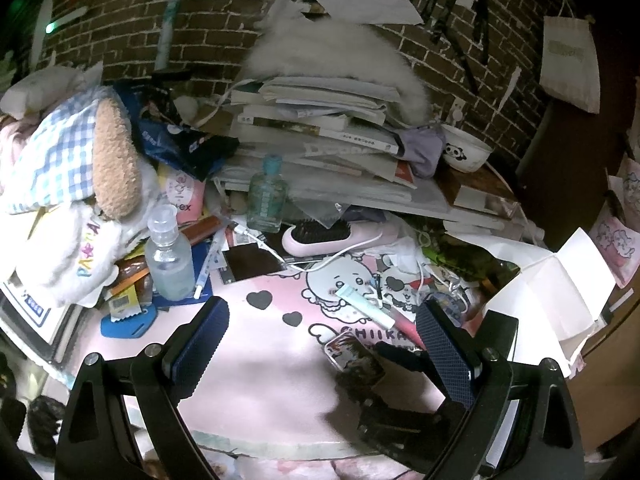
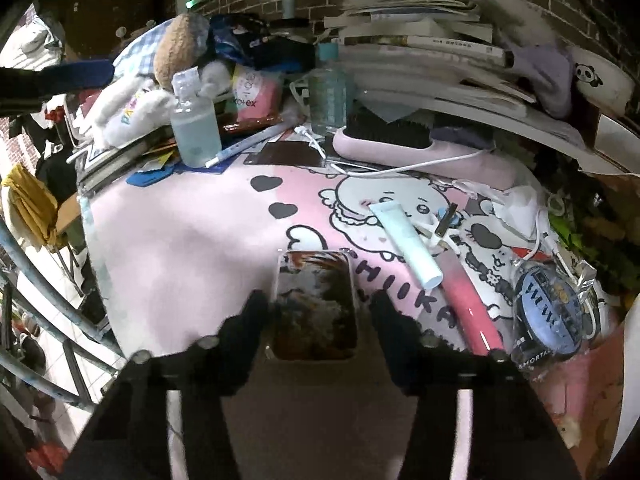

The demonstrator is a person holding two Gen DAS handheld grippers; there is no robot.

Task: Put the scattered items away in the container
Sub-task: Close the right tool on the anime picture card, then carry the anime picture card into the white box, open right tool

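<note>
Here, the right gripper [image 2: 316, 312] hangs low over the pink cartoon-printed mat [image 2: 180, 240] covering the surface, its jaws spread to either side of a flat rectangular card sleeve with a dark brown picture [image 2: 314, 304]. The sleeve lies on the mat between them; whether either jaw touches it I cannot tell. The left gripper [image 1: 320, 336] hovers above the same mat with its jaws wide apart and nothing between them; its blue textured pads [image 1: 200, 340] face each other.

Just beyond the sleeve lies a pale blue squeeze tube [image 2: 404, 244], slanted across a pink glossy tube [image 2: 472, 304]. Beside those, to the right, sits a round blue tin in clear wrapping [image 2: 548, 312], with "AMORTAL" partly readable on its rim. The mat carries 2 black hearts, white cartoon creatures and large black letters reading "HIIKA".

Further back stand 2 bottles: a clear plastic bottle with a clear cap [image 1: 168, 256] and a greenish glass bottle with a teal cap [image 1: 267, 196]. A pink hairbrush with black bristles [image 1: 340, 236] lies near them, a white cable across it. A pink "Kotex" pack [image 2: 254, 92] rests behind the clear bottle. At the rear are a white plush toy lettered "PA" [image 1: 68, 248], a tall stack of books and papers [image 1: 320, 136], and a white bowl with a panda print [image 1: 464, 152].
</note>
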